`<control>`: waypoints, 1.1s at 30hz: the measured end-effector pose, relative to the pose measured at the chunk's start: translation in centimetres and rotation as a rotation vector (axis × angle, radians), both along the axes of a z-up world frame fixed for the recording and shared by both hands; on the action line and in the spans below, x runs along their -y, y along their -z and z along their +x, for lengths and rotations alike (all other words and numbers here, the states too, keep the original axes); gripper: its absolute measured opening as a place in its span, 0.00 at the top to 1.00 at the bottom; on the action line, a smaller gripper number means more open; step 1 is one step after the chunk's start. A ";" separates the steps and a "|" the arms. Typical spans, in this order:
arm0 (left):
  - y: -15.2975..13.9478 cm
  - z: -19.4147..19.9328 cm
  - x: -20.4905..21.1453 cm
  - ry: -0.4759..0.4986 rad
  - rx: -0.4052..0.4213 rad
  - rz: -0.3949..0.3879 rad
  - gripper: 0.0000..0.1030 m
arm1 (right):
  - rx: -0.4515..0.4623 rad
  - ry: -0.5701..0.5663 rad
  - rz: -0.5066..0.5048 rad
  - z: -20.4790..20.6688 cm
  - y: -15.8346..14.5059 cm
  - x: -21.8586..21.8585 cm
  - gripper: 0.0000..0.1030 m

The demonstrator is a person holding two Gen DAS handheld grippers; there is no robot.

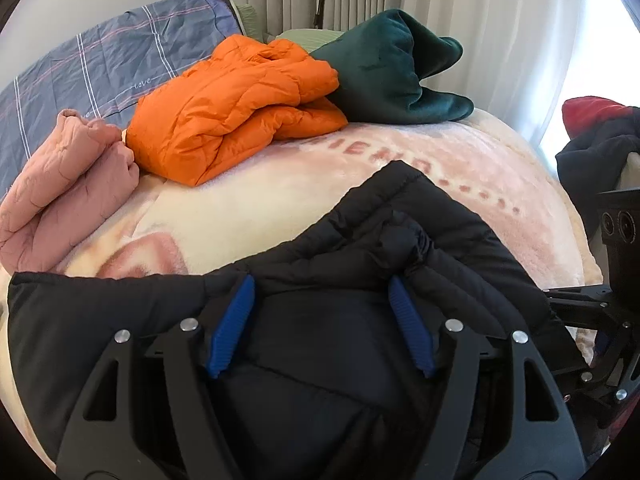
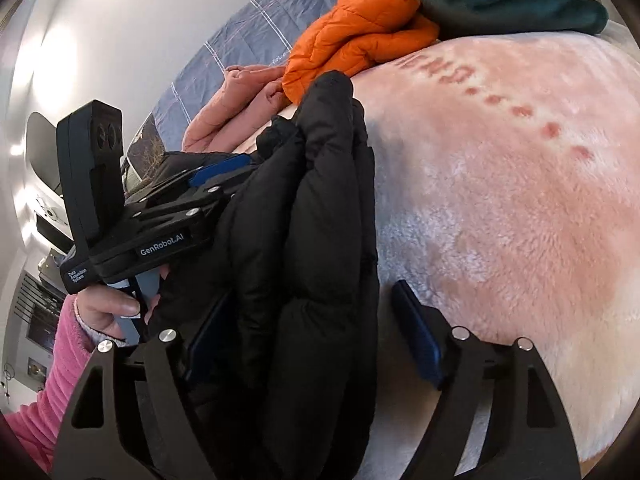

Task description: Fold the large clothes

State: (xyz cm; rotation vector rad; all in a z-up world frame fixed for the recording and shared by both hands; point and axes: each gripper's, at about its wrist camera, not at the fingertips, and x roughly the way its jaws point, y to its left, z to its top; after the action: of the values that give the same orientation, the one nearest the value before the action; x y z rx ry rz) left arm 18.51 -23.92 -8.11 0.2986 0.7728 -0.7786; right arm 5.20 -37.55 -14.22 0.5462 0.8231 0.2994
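Both the left gripper [image 1: 322, 322] and right gripper [image 2: 316, 344] stood wide, unclamped, over a half-folded black puffer jacket [image 1: 360, 240] on the pink blanket [image 2: 500, 208], with an orange jacket [image 1: 236, 108] and green garment [image 1: 392, 68] bundled beyond.

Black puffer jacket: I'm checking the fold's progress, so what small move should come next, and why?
Probably draw the right tool back off the black puffer jacket. Its jaws stand wide, the right pad clear of the fabric, so it seems to have let go. The jacket lies bunched on the pink blanket with the left tool open over it, so a fresh grasp looks needed.
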 end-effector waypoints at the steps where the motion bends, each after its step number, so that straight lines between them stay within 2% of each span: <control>1: 0.0 0.0 0.1 0.000 -0.001 0.001 0.31 | 0.001 -0.002 0.004 0.1 0.0 -0.1 0.23; 8: 0.1 0.0 0.1 0.000 -0.003 0.001 0.31 | -0.004 -0.033 0.070 1.0 0.4 0.0 0.22; 13: 0.3 0.2 0.1 0.000 -0.014 -0.007 0.30 | -0.003 -0.044 0.070 1.9 1.0 -0.6 0.22; 15: 0.4 0.3 0.1 0.000 -0.019 -0.009 0.30 | 0.008 -0.047 0.059 1.8 1.0 -0.8 0.31; 18: 0.5 0.4 0.2 0.001 -0.022 -0.008 0.29 | 0.005 -0.064 0.093 1.7 1.3 -0.8 0.41; 25: 0.4 0.6 0.1 0.001 -0.034 -0.020 0.29 | 0.011 -0.049 0.076 1.8 1.7 -1.1 0.47; 28: -1.1 0.1 -1.0 -0.014 -0.023 -0.062 0.28 | 0.027 -0.048 0.051 1.5 1.8 -1.5 0.49; 31: -4.0 -1.4 -4.7 -0.048 0.019 -0.168 0.12 | 0.028 -0.047 0.052 1.5 2.0 -1.6 0.49; 33: -5.4 -2.7 -7.9 -0.080 0.065 -0.198 0.09 | 0.030 -0.047 0.053 1.5 2.1 -1.7 0.49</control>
State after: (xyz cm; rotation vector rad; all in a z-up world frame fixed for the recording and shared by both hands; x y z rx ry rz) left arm 15.82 -16.01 -2.74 0.1139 0.6375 -0.7600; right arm 6.65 -35.88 -16.32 0.5713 0.8019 0.3730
